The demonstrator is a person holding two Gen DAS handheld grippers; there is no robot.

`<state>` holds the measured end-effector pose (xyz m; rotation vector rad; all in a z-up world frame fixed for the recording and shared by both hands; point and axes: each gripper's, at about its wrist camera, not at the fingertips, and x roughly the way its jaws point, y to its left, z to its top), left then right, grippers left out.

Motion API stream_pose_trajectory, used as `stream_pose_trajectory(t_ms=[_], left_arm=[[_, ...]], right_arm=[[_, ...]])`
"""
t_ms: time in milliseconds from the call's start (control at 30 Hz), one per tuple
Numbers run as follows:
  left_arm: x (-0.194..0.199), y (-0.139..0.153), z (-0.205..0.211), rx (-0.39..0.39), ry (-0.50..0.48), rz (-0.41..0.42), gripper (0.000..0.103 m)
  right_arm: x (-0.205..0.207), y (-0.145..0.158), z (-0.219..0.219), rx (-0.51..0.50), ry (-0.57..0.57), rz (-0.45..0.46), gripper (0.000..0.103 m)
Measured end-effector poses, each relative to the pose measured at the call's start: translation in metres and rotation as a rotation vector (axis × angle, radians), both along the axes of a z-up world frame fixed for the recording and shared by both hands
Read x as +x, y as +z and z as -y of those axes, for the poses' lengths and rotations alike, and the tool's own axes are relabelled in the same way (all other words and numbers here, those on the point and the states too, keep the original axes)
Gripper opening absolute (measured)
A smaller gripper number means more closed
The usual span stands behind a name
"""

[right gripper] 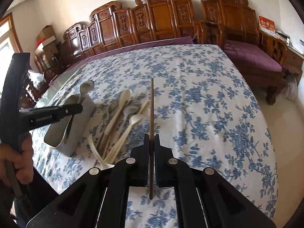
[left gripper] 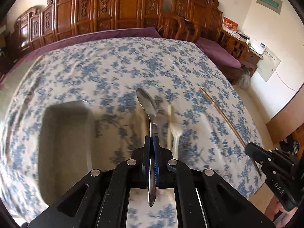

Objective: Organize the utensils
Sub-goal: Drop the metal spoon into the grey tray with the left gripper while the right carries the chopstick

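Gripping a spoon (left gripper: 147,102) in my left gripper (left gripper: 152,142) above the bin (left gripper: 64,144), ready to drop it; my right gripper (right gripper: 151,142) clamps a chopstick (right gripper: 152,102), lifted off the table.

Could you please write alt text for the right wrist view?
The right gripper, shut on a brown chopstick, is above a blue-flowered tablecloth. Left of it lie pale spoons beside a metal holder, where the left gripper holds a metal spoon.
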<state>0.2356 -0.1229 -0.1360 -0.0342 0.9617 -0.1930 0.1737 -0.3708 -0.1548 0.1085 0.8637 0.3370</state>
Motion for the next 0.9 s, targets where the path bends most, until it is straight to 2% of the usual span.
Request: stream_pose_trajectory(t_ms=[333, 600, 900], left_arm=[[0.004, 0.005, -0.064, 0.044, 0.029, 0.021, 0.003], [0.005, -0.014, -0.107, 0.064, 0.051, 0.008, 0.003], [0.004, -0.037, -0.136, 0.047, 0.071, -0.009, 0.003]], right_arm=[[0.001, 0.004, -0.047, -0.01, 0.044, 0.021, 0.006], [0.01, -0.005, -0.086, 0.018, 0.062, 0.0, 0.006], [0.009, -0.01, -0.132, 0.009, 0.095, -0.022, 0.006]])
